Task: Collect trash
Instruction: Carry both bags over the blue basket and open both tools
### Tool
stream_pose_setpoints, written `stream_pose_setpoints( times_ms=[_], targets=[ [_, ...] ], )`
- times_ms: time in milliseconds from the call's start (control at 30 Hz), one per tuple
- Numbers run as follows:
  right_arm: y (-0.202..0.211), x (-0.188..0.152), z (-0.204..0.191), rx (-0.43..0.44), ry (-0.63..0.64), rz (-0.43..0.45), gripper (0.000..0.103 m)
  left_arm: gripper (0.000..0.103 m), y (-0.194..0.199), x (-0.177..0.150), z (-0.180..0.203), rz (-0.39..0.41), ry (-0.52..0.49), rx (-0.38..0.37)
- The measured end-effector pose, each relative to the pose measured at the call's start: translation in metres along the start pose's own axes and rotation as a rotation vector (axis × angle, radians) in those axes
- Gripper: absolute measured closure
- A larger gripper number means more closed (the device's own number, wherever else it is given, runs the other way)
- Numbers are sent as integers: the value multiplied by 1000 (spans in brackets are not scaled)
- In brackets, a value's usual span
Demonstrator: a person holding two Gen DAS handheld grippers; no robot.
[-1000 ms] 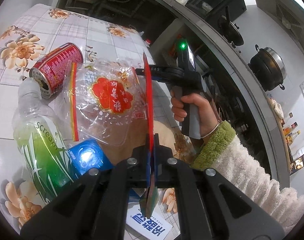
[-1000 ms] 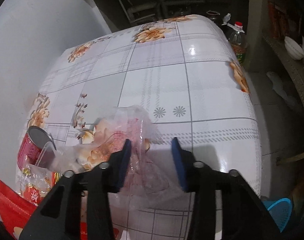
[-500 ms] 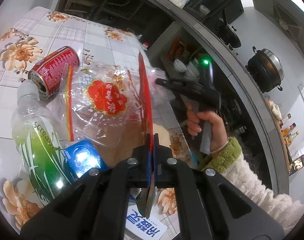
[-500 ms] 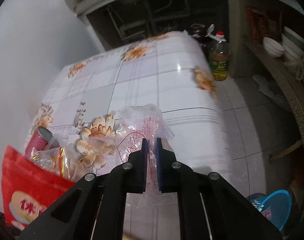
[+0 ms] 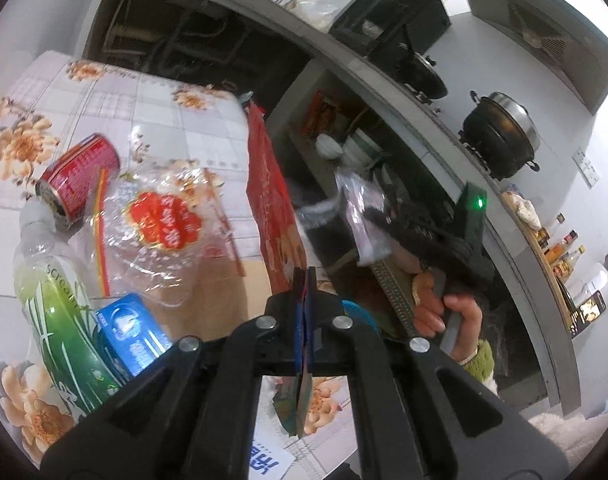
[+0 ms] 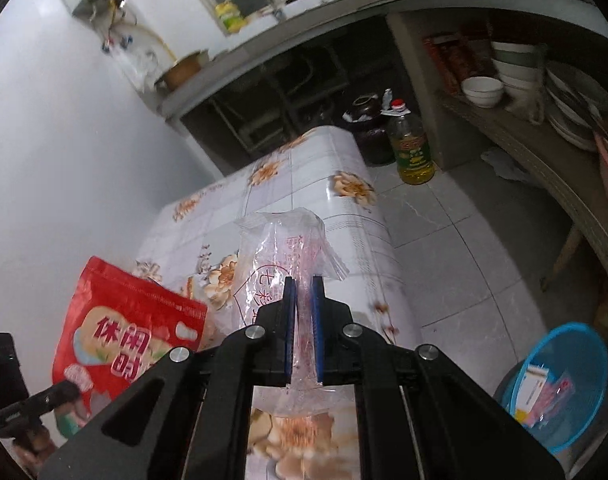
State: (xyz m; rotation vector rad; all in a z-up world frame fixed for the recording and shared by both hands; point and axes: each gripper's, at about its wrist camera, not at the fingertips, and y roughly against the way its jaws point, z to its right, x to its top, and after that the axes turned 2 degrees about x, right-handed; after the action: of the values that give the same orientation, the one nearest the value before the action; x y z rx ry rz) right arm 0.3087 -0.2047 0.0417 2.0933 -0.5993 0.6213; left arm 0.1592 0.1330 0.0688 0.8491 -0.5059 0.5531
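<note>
Left gripper clamped on red pouch, held upright off the table. Right gripper pinched narrow on thin clear bag, lifted above the table edge. Just beyond the left jaws, on the flowered cloth: blue box, green bottle lying flat beside it, clear wrapper with a red emblem. Farther, red can on its side, touching the bottle's mouth. Off to the right, a hand on the other tool's grip. On the floor right of the table, blue basket with a few scraps inside. Farther still, oil bottle and dark jar under the counter.
</note>
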Motion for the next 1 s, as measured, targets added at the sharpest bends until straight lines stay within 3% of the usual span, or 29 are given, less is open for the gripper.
stream_pose_setpoints(
  times_ms=[167,400,567,800,1000],
  targets=[
    [38,-23,22,-3,-78,70,95,103,3,2,17,11,-40,-15],
    [79,-53,78,-9,-220,132,95,103,-12,3,52,-38,-97,-29],
    [107,-80,122,-70,-307,151,95,103,-33,3,85,-78,-148,-63],
    [152,-117,192,-210,-449,210,95,103,-107,-1,147,-233,-196,-142],
    [164,-164,259,-323,-605,194,95,103,-200,-27,205,-415,-294,-128]
  ],
)
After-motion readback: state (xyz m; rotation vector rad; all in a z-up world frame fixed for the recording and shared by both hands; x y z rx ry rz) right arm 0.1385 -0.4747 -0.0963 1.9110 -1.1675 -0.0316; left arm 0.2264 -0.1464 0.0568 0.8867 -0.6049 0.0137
